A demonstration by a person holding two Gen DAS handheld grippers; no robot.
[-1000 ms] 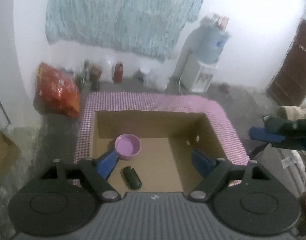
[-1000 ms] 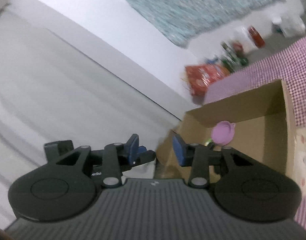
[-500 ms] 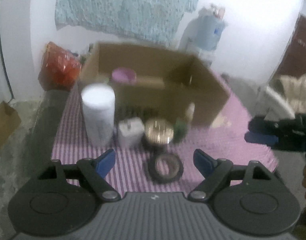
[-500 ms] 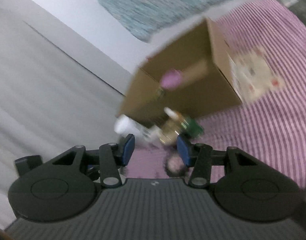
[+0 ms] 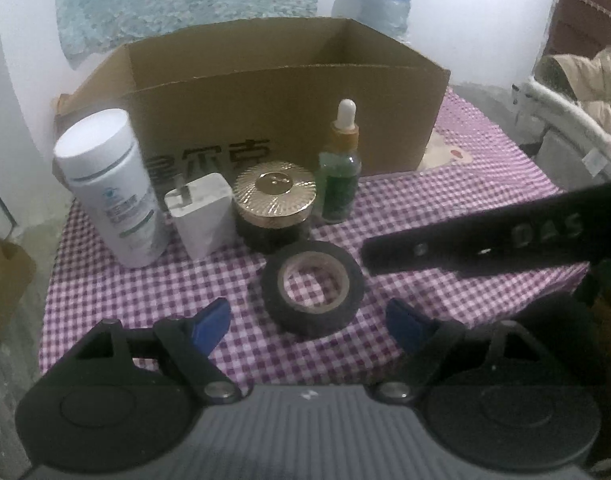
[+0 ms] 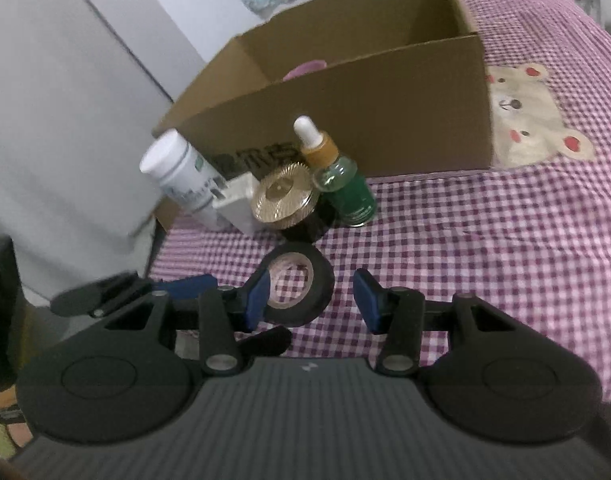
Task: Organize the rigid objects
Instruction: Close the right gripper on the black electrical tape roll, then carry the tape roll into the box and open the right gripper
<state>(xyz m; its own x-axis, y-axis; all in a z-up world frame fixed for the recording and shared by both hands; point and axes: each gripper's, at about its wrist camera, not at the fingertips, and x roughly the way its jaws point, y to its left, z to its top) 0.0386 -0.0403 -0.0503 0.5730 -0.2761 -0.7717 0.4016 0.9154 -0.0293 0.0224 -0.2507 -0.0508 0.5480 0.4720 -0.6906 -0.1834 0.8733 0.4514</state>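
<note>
A row of objects stands before a cardboard box [image 5: 265,96] [image 6: 365,120] on the checked cloth: a white bottle [image 5: 109,184] [image 6: 177,172], a white charger block [image 5: 201,216] [image 6: 237,204], a gold-lidded black jar [image 5: 273,204] [image 6: 289,204] and a green dropper bottle [image 5: 341,164] [image 6: 337,176]. A black tape roll [image 5: 313,288] [image 6: 297,284] lies flat in front of them. My left gripper [image 5: 305,326] is open, just short of the roll. My right gripper [image 6: 313,296] is open, its left finger beside the roll. A purple bowl [image 6: 303,70] sits in the box.
The right gripper's black finger [image 5: 485,240] reaches in from the right in the left wrist view. A bear print [image 6: 533,120] marks the cloth right of the box. A white wall [image 6: 65,80] stands to the left. A small cardboard box [image 5: 5,280] sits on the floor at left.
Both grippers have dropped from above the box to low over the cloth, close to the tape roll. The box interior is now mostly hidden. Both stay open.
</note>
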